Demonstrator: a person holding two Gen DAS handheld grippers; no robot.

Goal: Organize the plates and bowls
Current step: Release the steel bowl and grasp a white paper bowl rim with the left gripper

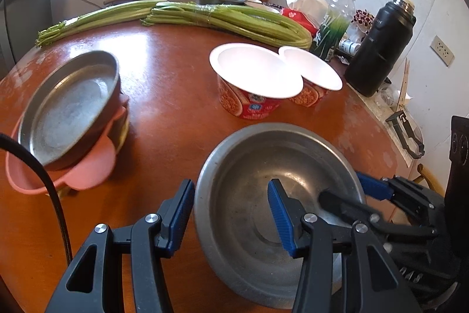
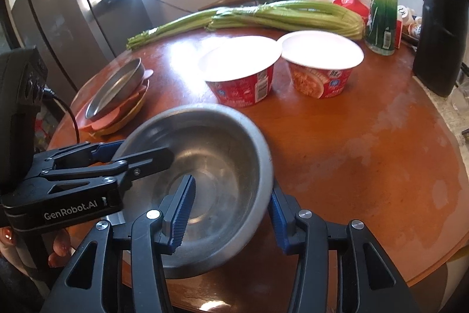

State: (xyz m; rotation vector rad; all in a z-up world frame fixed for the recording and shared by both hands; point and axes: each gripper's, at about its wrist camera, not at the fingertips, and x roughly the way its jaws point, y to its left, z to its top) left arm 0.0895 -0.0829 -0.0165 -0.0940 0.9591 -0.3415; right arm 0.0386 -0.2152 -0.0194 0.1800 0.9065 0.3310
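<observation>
On the left of the round brown desk [image 1: 164,84] sits a stack of dishes: a shallow steel plate [image 1: 70,107] on top, tilted, resting on a pink dish [image 1: 88,169] with a yellowish one under it.

Nearer and to the right stands the steel bowl [image 1: 263,189], mouth up, at the near edge of the desk. It is round, so it has no long axis; in the right wrist view its rim looks tipped, the far left side higher than the near right side.

The left gripper [image 1: 234,213] straddles the bowl's near-left rim: one blue pad is outside the wall, the other inside the bowl. A clear gap shows between the outer pad and the rim, so the fingers stand apart and are not pressing on the metal.

The right gripper [image 2: 231,213] straddles the rim on the opposite side, one pad inside the bowl and one outside by the wall. Whether those pads press on the wall I cannot tell.

Beyond the bowl stand two red instant-noodle cups [image 1: 255,78], touching, white lids up. Behind them lie celery bundles [image 1: 228,19], long axis running left to right. At the far right stands a black flask [image 1: 378,49], upright.
</observation>
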